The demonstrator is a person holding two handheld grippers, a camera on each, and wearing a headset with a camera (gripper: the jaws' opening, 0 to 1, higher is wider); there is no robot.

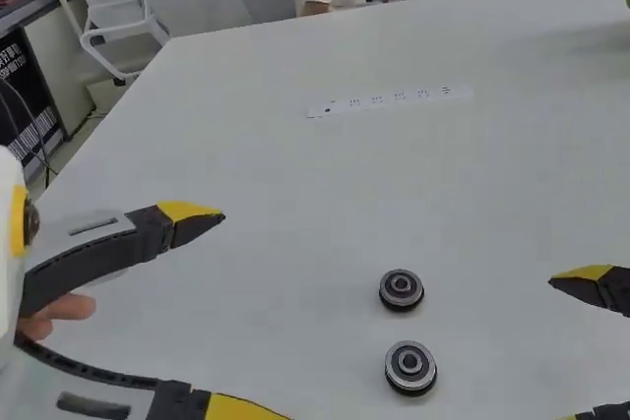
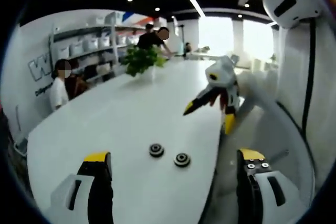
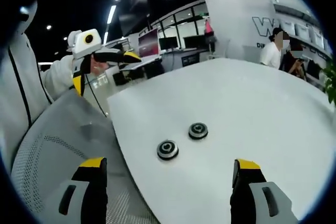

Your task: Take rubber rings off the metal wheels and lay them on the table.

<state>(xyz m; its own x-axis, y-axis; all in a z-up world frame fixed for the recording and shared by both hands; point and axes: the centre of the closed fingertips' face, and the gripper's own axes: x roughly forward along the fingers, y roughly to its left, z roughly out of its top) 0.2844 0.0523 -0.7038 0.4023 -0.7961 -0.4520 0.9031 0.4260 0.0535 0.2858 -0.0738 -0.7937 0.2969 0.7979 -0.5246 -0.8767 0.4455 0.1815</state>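
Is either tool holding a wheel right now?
No: the far wheel and near wheel lie free on the table, with the left tool and right tool open, clear of them.

Bare table [image 1: 295, 174] around far wheel [image 1: 402, 290] and near wheel [image 1: 410, 367], gap between them, white strip [image 1: 389, 100] well beyond

The tabletop [image 1: 295, 174] has a smooth, matt, light-grey surface. The 2 wheels, the farther wheel [image 1: 401, 289] and the nearer wheel [image 1: 409, 367], each have a bright metal hub with a slight sheen. Each hub is enclosed by a matt black rubber ring [image 1: 390, 368]. The jaws of the left gripper [image 1: 234, 314] and the right gripper [image 2: 207, 119] are matt black plastic with yellow plastic tips. The gripper housings are smooth, semi-gloss white plastic. The chair back [image 3: 58, 145] is perforated grey mesh.
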